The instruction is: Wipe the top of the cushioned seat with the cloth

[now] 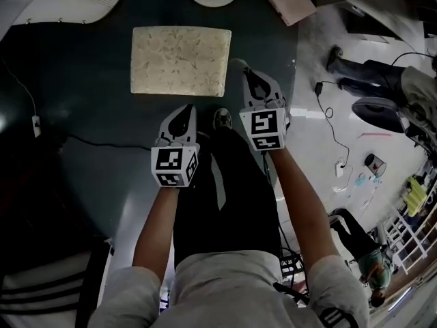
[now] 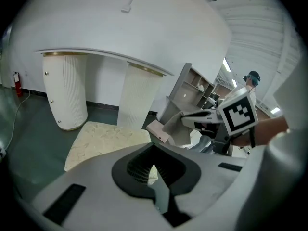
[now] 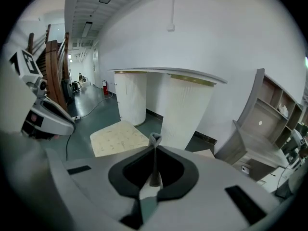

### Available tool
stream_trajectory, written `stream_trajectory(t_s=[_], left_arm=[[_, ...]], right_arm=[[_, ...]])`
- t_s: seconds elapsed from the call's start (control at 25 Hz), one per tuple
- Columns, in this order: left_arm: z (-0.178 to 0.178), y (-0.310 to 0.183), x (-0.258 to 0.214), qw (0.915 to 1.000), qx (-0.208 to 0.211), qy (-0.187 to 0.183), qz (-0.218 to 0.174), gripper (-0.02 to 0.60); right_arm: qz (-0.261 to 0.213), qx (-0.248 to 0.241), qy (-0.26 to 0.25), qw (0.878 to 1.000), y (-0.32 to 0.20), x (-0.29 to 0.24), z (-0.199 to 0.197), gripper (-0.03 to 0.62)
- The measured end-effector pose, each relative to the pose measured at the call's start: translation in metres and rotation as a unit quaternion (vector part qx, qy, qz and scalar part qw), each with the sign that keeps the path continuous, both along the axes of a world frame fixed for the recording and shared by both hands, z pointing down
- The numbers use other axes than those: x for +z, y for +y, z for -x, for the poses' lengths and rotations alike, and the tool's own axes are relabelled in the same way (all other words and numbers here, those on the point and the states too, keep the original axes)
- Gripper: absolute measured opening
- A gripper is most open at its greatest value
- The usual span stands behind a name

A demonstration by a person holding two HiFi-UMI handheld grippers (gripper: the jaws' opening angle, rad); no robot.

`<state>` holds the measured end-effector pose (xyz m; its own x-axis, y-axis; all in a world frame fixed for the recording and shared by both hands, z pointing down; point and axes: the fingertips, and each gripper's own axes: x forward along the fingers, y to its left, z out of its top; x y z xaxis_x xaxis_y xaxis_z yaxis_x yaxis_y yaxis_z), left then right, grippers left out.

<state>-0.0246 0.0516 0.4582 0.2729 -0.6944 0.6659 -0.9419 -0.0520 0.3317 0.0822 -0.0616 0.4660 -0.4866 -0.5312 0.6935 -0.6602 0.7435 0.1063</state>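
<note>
Standing over a cushioned seat [image 1: 180,60] that lies flat on the dark floor [image 1: 89,115], a person holds a gripper in each hand. The right gripper [image 1: 250,74], just off the seat's right edge, has its jaws clenched on a grey cloth [image 3: 154,141], with a folded edge poking past the tips. The left gripper [image 1: 183,111] hangs short of the seat's near edge, its jaws pressed together with nothing between them. Two white ribbed pillars [image 3: 185,109] stand behind the seat
</note>
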Motion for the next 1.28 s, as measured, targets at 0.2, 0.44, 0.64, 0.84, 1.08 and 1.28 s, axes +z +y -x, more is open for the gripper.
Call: stream_trajectory(t_s=[0.2, 0.44, 0.64, 0.84, 1.08, 1.28], left_arm=[[-0.003, -0.015, 0.043, 0.9998, 0.016, -0.003, 0.014, 0.014], [-0.006, -0.026, 0.084, 0.999, -0.008, 0.009, 0.042, 0.014], [-0.014, -0.035, 0.099, 0.9981, 0.006, 0.01, 0.061, 0.014], [-0.011, -0.053, 0.111, 0.9975, 0.007, 0.023, 0.067, 0.014], [0.003, -0.055, 0.117, 0.9973, 0.025, -0.006, 0.068, 0.014], [0.025, -0.041, 0.126, 0.9963, -0.012, -0.006, 0.084, 0.014]], right_arm=[[0.001, 0.016, 0.01, 1.0, -0.044, 0.047, -0.006, 0.018], [0.036, -0.003, 0.026, 0.999, -0.067, 0.117, -0.004, 0.018], [0.006, -0.007, 0.039, 0.999, -0.096, 0.135, -0.001, 0.018], [0.043, 0.022, 0.032, 0.998, -0.121, 0.17, 0.007, 0.018], [0.167, 0.0, -0.065, 0.984, -0.103, 0.208, 0.024, 0.018], [0.184, -0.027, -0.061, 0.981, -0.09, 0.216, 0.026, 0.018]])
